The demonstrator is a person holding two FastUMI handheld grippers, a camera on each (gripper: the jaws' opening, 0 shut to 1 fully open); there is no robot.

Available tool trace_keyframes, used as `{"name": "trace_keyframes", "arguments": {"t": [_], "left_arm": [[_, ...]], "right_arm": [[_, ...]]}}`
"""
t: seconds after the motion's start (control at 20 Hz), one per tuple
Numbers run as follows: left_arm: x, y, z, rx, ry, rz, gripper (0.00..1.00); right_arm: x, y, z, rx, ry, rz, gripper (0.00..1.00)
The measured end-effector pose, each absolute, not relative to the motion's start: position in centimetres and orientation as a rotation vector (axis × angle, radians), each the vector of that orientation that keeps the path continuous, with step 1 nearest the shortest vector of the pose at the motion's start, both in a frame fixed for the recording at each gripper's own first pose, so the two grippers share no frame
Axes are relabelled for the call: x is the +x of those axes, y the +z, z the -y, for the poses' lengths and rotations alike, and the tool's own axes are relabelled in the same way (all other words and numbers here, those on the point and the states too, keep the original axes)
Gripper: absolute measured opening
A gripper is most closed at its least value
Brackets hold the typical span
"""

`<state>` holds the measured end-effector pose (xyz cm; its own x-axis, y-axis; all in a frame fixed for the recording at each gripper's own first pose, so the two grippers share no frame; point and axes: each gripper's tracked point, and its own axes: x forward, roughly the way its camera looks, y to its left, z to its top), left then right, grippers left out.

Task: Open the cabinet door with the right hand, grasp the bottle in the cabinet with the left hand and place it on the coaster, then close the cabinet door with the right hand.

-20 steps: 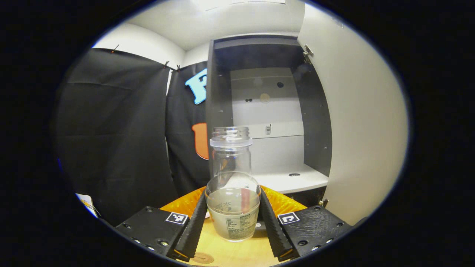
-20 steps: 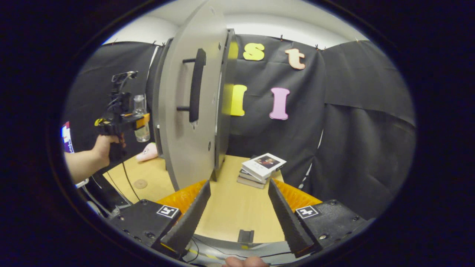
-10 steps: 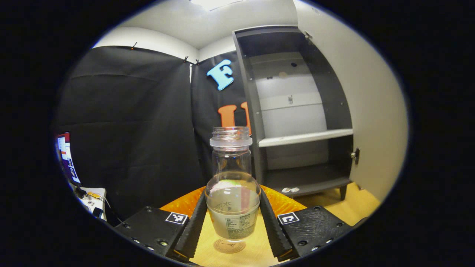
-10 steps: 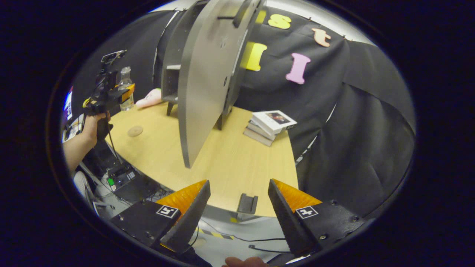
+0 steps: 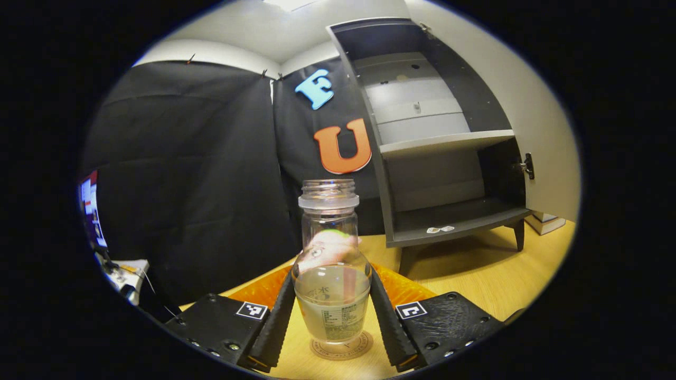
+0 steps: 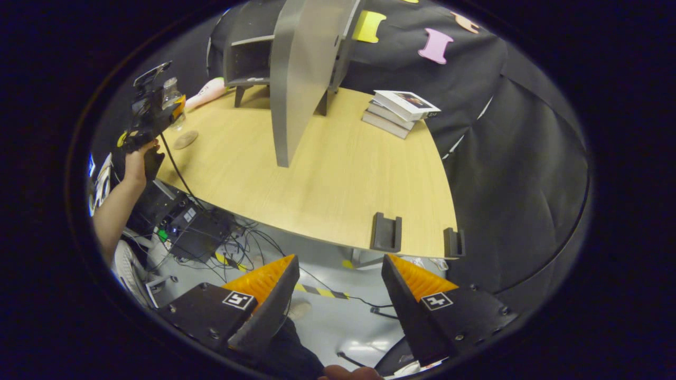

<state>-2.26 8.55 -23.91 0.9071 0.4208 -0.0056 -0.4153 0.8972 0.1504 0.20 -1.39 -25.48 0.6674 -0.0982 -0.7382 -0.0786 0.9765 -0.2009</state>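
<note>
Left gripper (image 5: 331,316) clamps the bottle (image 5: 331,269), both fingers pressed on its lower body, bottle upright. Bottle is clear plastic, uncapped, threaded neck with a collar ring, rounded shoulder, printed label on the lower part, partly filled with cloudy liquid. Its base sits over the coaster (image 5: 341,347); can't tell if it touches or hangs just above. Coaster is a thin round disc, tan with a printed ring, near the table's left front edge.

Table (image 6: 338,174) is light wood grain with a curved front edge. Cabinet (image 5: 438,142) stands toward the back edge on short legs: dark grey shell, pale back panel with a few holes, one light shelf across the middle. Small white scrap on its bottom board. Cabinet door (image 6: 301,74) is swung wide open, a flat grey slab edge-on to the right gripper view, standing between the coaster side and the book side of the table.

A pink soft object (image 6: 206,94) lies at the back left, beside the cabinet's leg. A stack of books (image 6: 401,108) sits at the back right edge, white cover on top. Two dark U-shaped brackets (image 6: 386,232) are clipped on the front edge.

Right gripper (image 6: 340,311) is off the table, in front of its near edge, over the floor with cables; jaws apart, holding nothing.

In the right gripper view, a hand (image 6: 138,161) holds the left gripper.
</note>
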Motion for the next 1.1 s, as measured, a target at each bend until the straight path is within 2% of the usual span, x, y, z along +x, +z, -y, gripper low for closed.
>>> {"name": "trace_keyframes", "arguments": {"t": [0.4, 0.9, 1.0, 1.05, 1.1], "left_arm": [[-1.7, -27.1, -9.7, 0.076, 0.437, -0.074, 0.73], [-1.7, -28.3, -9.9, 0.062, 0.406, -0.082, 0.75], [-1.9, -27.9, -10.3, 0.054, 0.418, -0.068, 0.77], [-1.9, -27.7, -10.5, 0.036, 0.416, -0.057, 0.82], [-1.7, -27.6, -10.4, 0.021, 0.414, -0.052, 0.96]], "right_arm": [[2.4, -26.7, -2.5, -0.249, 0.041, -0.883, 1.0], [1.5, -28.9, -4.2, -0.205, 0.099, -0.963, 1.0], [1.2, -29.3, -4.2, -0.211, 0.104, -0.972, 1.0], [1.2, -29.4, -4.3, -0.209, 0.105, -0.971, 1.0], [1.1, -29.4, -4.4, -0.206, 0.103, -0.967, 0.99]]}}
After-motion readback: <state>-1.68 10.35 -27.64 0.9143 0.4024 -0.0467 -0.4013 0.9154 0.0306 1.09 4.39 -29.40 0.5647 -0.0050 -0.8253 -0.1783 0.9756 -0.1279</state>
